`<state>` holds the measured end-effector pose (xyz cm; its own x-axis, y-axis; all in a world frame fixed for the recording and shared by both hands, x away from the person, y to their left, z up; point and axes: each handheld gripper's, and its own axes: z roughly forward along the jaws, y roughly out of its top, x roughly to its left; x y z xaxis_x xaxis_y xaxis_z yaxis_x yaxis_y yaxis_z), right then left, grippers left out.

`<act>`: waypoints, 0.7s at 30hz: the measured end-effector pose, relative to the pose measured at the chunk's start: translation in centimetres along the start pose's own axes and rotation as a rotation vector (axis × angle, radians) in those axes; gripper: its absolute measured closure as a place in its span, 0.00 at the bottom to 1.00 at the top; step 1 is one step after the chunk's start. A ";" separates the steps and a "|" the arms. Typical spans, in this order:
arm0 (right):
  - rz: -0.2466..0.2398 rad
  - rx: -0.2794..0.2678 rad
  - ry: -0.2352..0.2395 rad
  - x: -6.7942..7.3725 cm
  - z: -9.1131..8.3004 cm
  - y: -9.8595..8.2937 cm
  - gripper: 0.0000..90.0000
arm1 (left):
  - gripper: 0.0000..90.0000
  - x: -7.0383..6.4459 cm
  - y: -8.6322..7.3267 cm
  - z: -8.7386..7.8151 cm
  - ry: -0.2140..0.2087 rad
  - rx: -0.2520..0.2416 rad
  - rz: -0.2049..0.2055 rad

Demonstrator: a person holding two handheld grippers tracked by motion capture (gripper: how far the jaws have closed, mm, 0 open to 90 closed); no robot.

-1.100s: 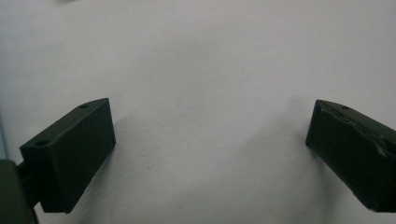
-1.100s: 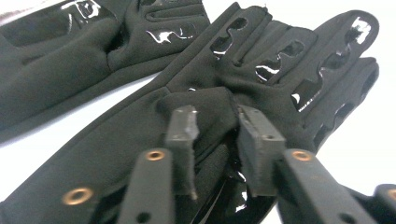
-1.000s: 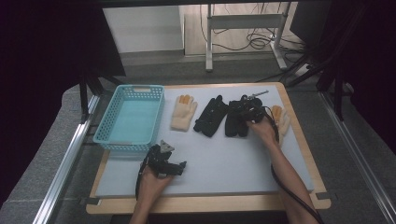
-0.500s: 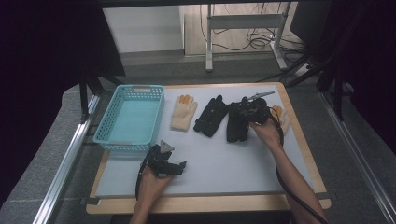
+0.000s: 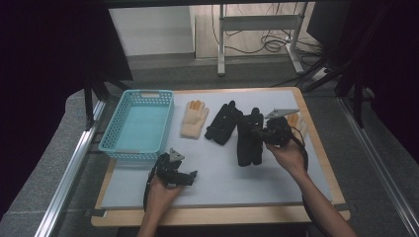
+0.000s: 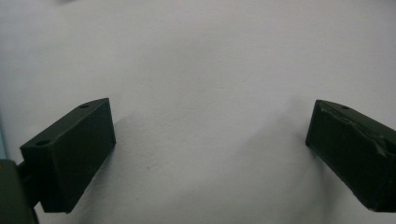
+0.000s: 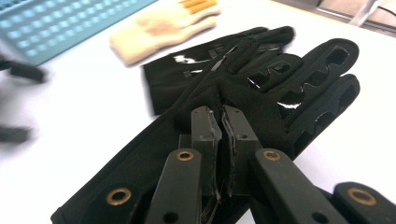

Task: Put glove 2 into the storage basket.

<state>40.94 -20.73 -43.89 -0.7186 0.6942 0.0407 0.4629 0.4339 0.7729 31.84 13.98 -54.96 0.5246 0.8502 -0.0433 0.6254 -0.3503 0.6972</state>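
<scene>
Two black gloves lie mid-table on the white mat. My right gripper is shut on a fold of the nearer black glove. The other black glove lies just left of it, partly under its fingers. A cream glove with orange fingertips lies further left. A second cream glove peeks out behind the right gripper. My left gripper stands open over bare mat near the front edge.
A teal mesh basket stands at the left of the table, with nothing visible inside. The mat lies on a wooden tabletop. Metal rails run along both sides. A desk frame and cables stand on the floor beyond.
My right gripper has drawn back toward the person with the black glove in it, and the glove has slid nearer the front. The left gripper has stayed put.
</scene>
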 end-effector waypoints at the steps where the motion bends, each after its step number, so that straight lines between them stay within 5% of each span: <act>1: 0.001 -0.002 0.005 0.4 -0.2 -0.2 0.93 | 0.02 0.0 0.0 0.0 0.000 0.000 0.000; 11: -0.008 0.034 0.086 5.5 0.4 -4.4 0.93 | 0.02 -0.1 0.0 0.0 0.001 -0.007 -0.008; 21: -0.054 0.080 0.116 7.7 2.4 -6.5 0.86 | 0.02 0.0 0.0 0.0 0.001 -0.002 -0.003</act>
<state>33.66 -16.82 -50.16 -0.7966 0.5996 0.0770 0.4588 0.5167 0.7229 31.82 13.95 -54.97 0.5225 0.8515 -0.0449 0.6258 -0.3471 0.6985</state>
